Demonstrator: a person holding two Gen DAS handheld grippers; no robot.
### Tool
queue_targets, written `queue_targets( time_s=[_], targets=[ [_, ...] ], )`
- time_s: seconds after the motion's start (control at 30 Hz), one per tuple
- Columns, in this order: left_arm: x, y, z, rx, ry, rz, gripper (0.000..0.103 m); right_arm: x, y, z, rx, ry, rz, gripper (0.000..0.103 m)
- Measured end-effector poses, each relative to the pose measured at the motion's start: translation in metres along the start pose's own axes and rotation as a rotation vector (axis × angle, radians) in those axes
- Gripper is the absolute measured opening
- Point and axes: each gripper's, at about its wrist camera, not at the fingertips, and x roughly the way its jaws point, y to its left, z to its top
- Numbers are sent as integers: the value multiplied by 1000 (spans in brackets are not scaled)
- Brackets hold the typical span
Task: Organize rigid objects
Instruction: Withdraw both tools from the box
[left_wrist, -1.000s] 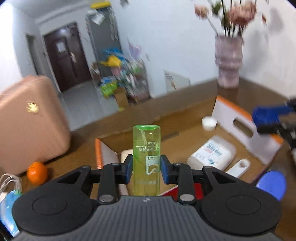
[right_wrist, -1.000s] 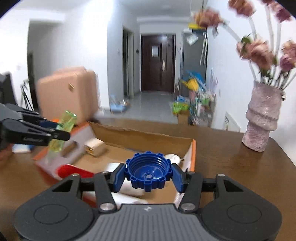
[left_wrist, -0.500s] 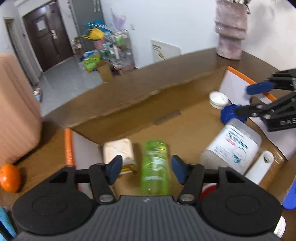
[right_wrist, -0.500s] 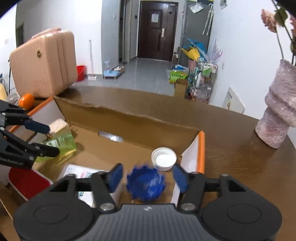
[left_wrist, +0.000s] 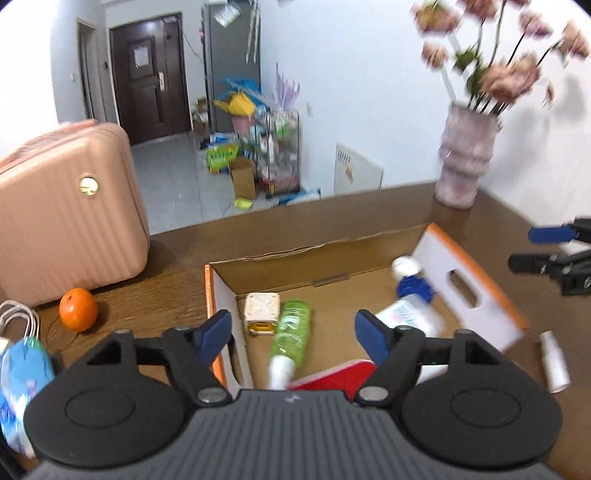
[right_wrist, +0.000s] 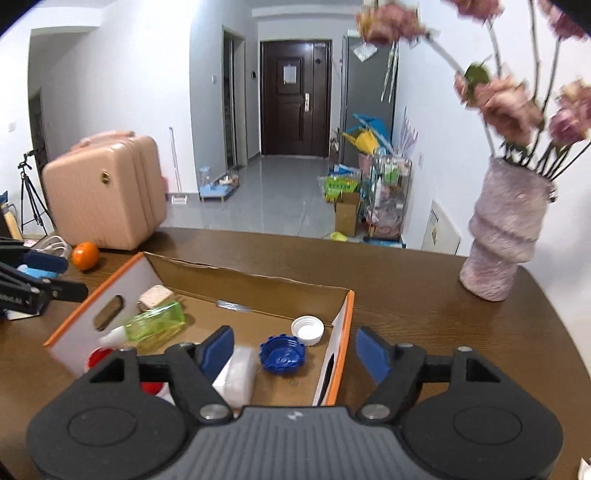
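An open cardboard box (left_wrist: 476, 291) (right_wrist: 341, 334) with orange-edged white flaps sits on the brown table. Inside lie a green bottle (left_wrist: 291, 332) (right_wrist: 155, 321), a blue ridged cap (left_wrist: 413, 288) (right_wrist: 282, 356), a white cap (right_wrist: 307, 329), a cream cube (left_wrist: 261, 313), a white labelled container (left_wrist: 406, 317) and a red item (left_wrist: 332, 373). My left gripper (left_wrist: 293, 336) hovers above the box's near left, its jaws opening, nothing between the pads. My right gripper (right_wrist: 293, 350) hangs over the box's right wall, jaws opening too, holding nothing.
An orange (left_wrist: 78, 309) (right_wrist: 85, 255), a pink suitcase (left_wrist: 66, 218) and a white cable (left_wrist: 18, 317) stand left of the box. A flower vase (right_wrist: 506, 236) occupies the far right of the table. A small white tube (left_wrist: 552, 363) lies right of the box.
Both grippers let go over the box: the green bottle and the blue cap now lie inside it. Both grippers have lifted up and their jaws stand wider.
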Motion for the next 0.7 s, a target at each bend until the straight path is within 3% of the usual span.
queue_targets(
  time_s=[0.2,0.33,0.5,0.6,0.7],
  targets=[
    [-76,-25,-50,-43,-123,33,87,-71,19,-42,-18,-93,-12,82],
    [-120,-47,-100,-49,-202,63,89,-113,30,-91,15,-155,37,83],
    [-167,-77,-171,-92,-312,162,103,-162,48,-156,82,-199,76,84],
    [-185,-98,-217,-86,-345,231,103,-190,59,-198,80,-252,47,93],
    [-194,-113,-263,-110,-333,255,103,-208,71,-242,63,-273,-39,93]
  ],
)
